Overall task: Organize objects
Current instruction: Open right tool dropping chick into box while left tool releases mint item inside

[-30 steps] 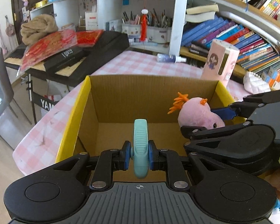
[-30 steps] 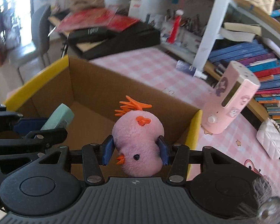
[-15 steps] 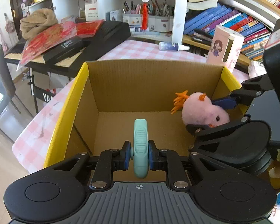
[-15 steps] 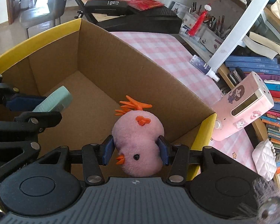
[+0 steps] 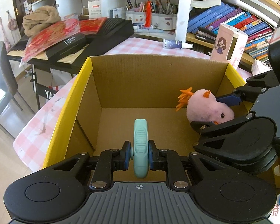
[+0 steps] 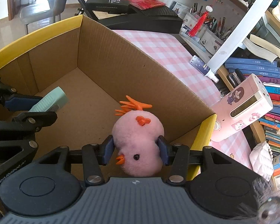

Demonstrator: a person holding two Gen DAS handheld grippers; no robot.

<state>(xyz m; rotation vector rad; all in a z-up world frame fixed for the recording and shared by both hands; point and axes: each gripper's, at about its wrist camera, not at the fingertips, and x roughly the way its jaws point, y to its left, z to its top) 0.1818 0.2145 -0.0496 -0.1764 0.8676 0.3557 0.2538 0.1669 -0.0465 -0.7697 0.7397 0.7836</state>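
An open cardboard box [image 5: 155, 78] with yellow rims stands on the pink checked table; it also shows in the right wrist view [image 6: 106, 56]. My left gripper [image 5: 139, 154] is shut on a mint green oblong gadget [image 5: 140, 145], held above the box floor near its front. That gadget also shows in the right wrist view [image 6: 50, 101]. My right gripper [image 6: 136, 149] is shut on a pink plush chick [image 6: 138, 140] with orange crest, inside the box at its right side. The chick also shows in the left wrist view [image 5: 207, 108].
A pink cartoon-printed case [image 5: 229, 44] stands behind the box on the right, with a small spray bottle [image 5: 175, 43] lying nearby. A black keyboard [image 5: 95, 35] with red papers is at back left. Bookshelves [image 6: 267, 85] line the right. A grey chair [image 5: 1, 78] stands left.
Both grippers have moved forward and down over the box with their objects still held. The view now looks deeper into the box.
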